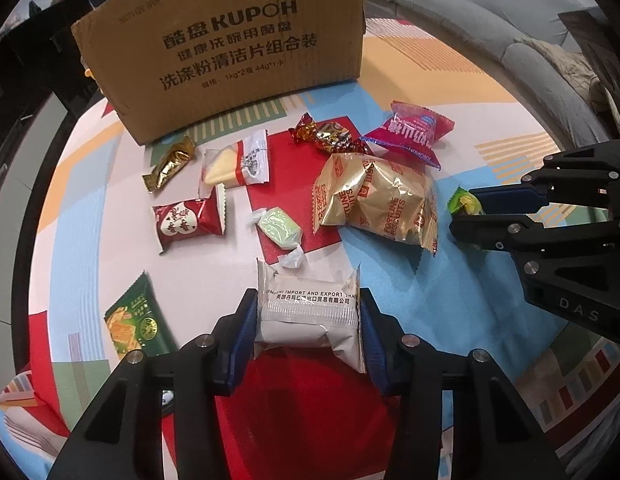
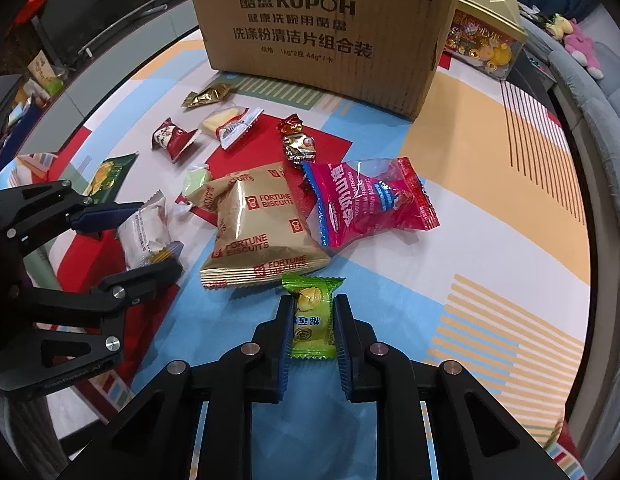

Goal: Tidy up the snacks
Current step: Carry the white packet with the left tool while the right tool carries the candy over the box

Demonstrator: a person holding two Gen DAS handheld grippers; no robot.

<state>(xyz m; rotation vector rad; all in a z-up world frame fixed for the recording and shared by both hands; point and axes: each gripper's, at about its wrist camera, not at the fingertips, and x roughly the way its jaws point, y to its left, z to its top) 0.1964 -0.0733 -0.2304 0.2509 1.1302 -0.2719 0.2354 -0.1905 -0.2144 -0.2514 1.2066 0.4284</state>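
- The box is brown corrugated cardboard with dark print, standing at the far side of the table, behind the snacks.
- The gold pack, crinkled shiny foil, lies in the middle; the pink bag touches it.
- The white pack, matte and pillow-shaped, sits at the near edge; the left gripper is clenched on its sides.
- The green candy, small and glossy with zigzag ends, is grasped by the right gripper.
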